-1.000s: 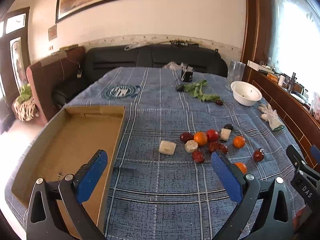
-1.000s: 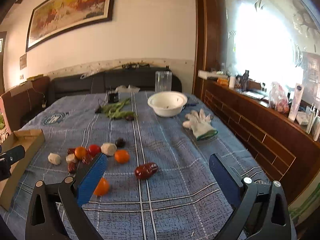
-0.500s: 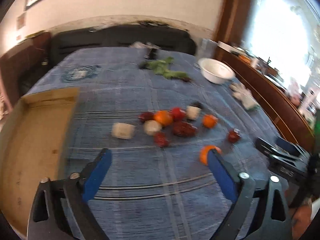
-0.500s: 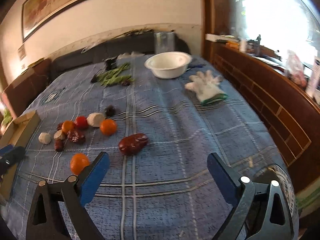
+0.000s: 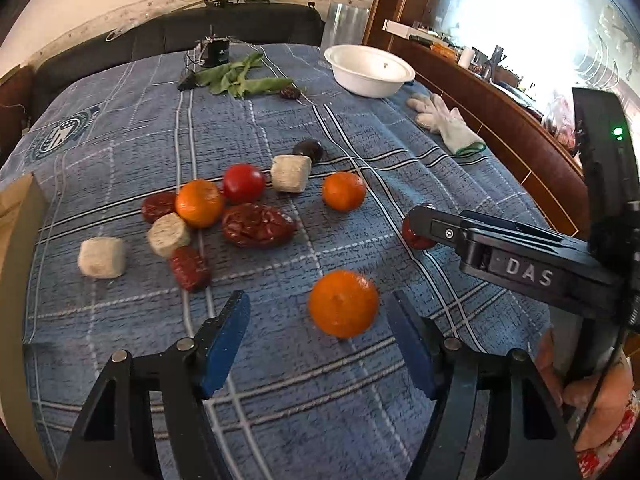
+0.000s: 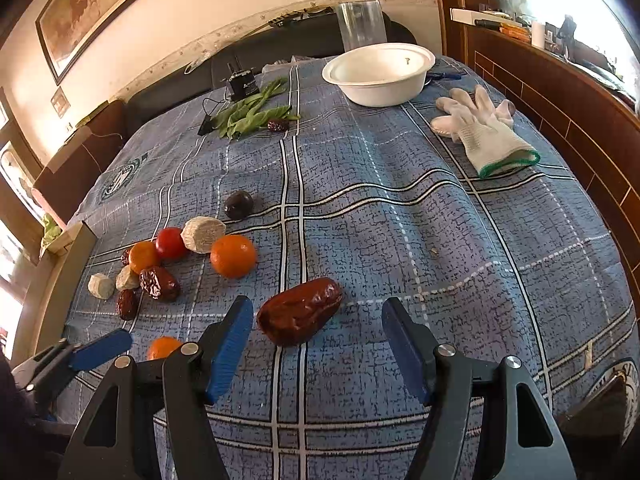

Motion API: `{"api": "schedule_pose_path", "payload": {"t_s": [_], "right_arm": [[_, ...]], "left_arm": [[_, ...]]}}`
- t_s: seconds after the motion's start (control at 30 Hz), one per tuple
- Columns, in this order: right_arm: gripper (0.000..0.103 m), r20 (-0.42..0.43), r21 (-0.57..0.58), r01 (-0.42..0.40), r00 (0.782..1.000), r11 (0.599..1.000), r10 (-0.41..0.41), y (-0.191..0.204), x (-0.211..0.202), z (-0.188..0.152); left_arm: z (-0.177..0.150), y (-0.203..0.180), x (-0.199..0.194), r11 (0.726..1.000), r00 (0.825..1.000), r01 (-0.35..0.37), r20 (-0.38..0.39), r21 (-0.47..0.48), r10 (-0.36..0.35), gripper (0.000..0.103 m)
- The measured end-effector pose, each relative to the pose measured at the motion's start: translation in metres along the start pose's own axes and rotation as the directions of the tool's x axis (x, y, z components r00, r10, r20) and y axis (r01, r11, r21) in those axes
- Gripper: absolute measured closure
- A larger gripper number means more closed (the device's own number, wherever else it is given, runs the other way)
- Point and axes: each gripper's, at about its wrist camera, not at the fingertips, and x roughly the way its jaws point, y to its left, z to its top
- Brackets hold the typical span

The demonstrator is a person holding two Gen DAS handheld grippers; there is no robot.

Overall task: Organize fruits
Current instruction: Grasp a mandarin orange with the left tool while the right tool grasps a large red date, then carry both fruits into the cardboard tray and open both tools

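Observation:
Fruits lie on a blue plaid tablecloth. In the left wrist view my left gripper is open, with an orange lying between its blue fingertips. Beyond are two more oranges, a tomato, red dates and white chunks. In the right wrist view my right gripper is open, just short of a big red date. The same fruit cluster lies to its left. The right gripper's arm crosses the left wrist view.
A white bowl, a clear glass, green leaves and white gloves lie at the far side. A cardboard box edge is at the left. A wooden ledge runs along the right.
Both grippers have dropped low and forward toward the table. The left now frames the near orange, and the right has closed in on the big date. Both stay open.

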Motion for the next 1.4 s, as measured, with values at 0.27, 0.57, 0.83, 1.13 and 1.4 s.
{"api": "schedule_pose_path", "payload": {"t_s": [0.27,0.57,0.83,1.13,1.4], "right_arm": [[0.032,-0.029,-0.004,0.012,1.000,1.000,-0.012,0.002,0.013,0.005],[0.053,-0.023,-0.029,0.031,0.999,0.999,-0.032,0.014,0.010,0.004],[0.052,0.035,-0.079,-0.022,0.999,0.997,0.025,0.045,-0.026,-0.002],[0.052,0.081,-0.264,-0.149,0.981,0.953,0.176,0.148,-0.065,0.006],[0.052,0.016,-0.394,-0.324,0.933,0.860,0.358,0.275,-0.058,0.035]], "left_arm": [[0.003,-0.006,0.010,0.999,1.000,-0.021,-0.003,0.028,0.022,0.054],[-0.001,0.002,-0.005,1.000,1.000,0.008,0.025,-0.005,-0.008,0.071],[-0.010,0.033,-0.055,0.995,0.996,0.016,0.090,-0.100,-0.007,0.071],[-0.010,0.119,-0.154,0.971,0.977,-0.029,0.198,-0.237,0.077,0.070],[0.023,0.230,-0.201,0.919,0.939,-0.218,0.187,-0.329,0.290,0.070]]}}
